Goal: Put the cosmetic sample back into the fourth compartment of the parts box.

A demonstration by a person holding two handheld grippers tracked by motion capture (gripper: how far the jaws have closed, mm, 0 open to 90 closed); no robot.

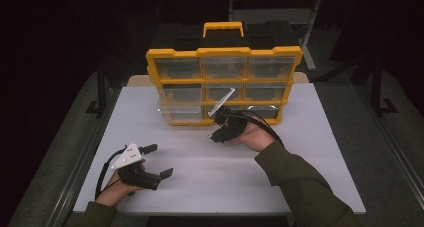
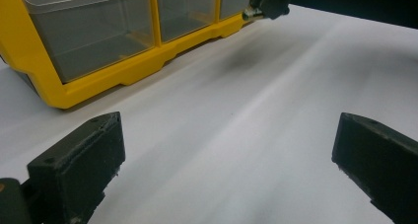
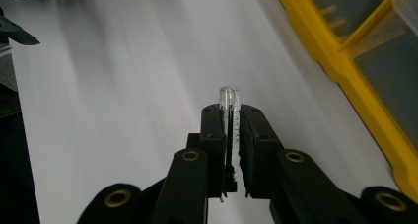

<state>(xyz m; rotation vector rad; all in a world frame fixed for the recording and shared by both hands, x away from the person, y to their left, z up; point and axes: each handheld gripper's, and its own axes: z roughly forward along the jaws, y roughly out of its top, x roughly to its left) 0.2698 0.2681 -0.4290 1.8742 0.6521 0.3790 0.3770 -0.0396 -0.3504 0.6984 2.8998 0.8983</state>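
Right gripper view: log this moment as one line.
right gripper: shut on clear tube | left gripper: open, over white table | yellow drawer organizer: upright, behind

Glossy yellow plastic organizer [image 1: 224, 52] with clear plastic drawers [image 2: 93, 29], matt white tabletop [image 1: 200, 177], clear glassy tube [image 3: 229, 103]

The setting is a workshop or laboratory test bench. A plain white rectangular tabletop [image 1: 300, 152] rests on a dark metal frame over grey carpeted flooring [image 1: 395, 137]. A yellow plastic parts organiser with clear drawers [image 1: 223, 84] stands on it. The surroundings are dark; another table's metal legs [image 1: 311, 32] stand behind.
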